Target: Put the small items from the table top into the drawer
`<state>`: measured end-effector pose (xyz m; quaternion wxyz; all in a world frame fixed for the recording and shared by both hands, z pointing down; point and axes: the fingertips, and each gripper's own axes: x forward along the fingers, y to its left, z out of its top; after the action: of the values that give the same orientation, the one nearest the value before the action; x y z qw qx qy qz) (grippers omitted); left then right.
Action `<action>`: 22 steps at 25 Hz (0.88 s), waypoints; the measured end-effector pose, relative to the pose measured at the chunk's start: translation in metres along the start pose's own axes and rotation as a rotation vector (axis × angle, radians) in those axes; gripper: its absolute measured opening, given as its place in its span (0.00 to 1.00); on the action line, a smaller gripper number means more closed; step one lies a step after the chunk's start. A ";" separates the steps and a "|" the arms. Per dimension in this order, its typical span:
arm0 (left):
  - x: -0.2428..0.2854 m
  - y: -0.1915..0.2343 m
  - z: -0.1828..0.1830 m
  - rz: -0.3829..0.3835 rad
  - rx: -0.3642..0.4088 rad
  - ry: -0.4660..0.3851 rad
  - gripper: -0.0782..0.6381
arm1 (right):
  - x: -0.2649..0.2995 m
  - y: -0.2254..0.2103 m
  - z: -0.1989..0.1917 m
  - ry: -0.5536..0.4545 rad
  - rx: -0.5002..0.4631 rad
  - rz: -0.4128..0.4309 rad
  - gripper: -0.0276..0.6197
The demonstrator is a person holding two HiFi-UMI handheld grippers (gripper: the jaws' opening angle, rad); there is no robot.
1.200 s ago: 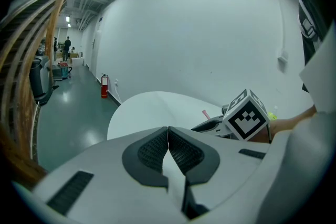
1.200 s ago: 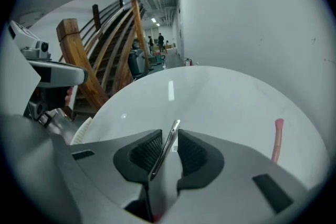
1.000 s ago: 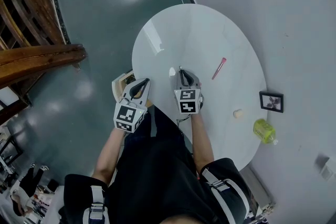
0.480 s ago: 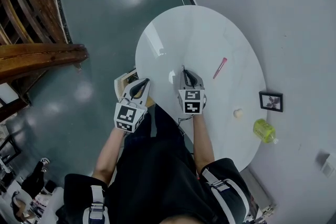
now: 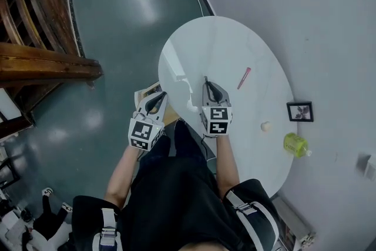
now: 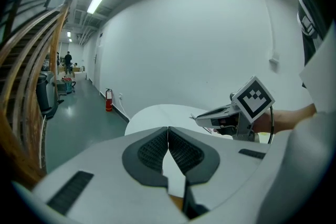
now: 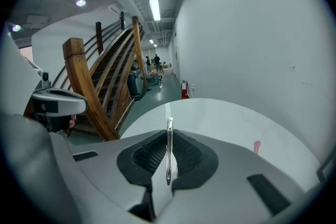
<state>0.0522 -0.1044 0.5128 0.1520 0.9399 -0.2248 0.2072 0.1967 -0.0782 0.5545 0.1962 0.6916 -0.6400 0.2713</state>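
Lifting: right gripper (image 7: 168,136) risen off white table (image 5: 223,44), clenched on 1 thin metal strip (image 7: 168,155) | left gripper (image 6: 168,136) also higher, closed empty | tabletop: 1 pink stick (image 5: 244,77), 1 cream bead (image 5: 266,126)

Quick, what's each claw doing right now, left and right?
The left claw is closed and empty.
The right claw is closed on a thin metal piece.

pink stick (image 5: 244,77) — 1 | metal clip (image 7: 168,141) — 1 | bottle (image 5: 295,144) 1 | frame (image 5: 299,111) 1
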 end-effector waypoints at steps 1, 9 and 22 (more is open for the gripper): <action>-0.006 0.000 0.003 0.002 0.003 -0.008 0.14 | -0.007 0.005 0.005 -0.018 0.001 0.003 0.13; -0.063 0.000 0.021 0.034 0.033 -0.081 0.14 | -0.063 0.057 0.031 -0.123 -0.043 0.022 0.13; -0.160 0.015 0.001 0.085 0.027 -0.134 0.14 | -0.113 0.162 0.029 -0.180 -0.101 0.087 0.13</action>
<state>-0.0845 -0.0604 0.4415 0.1152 0.9433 -0.2712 0.1531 0.0354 -0.0254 0.4492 0.1605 0.6739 -0.6974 0.1836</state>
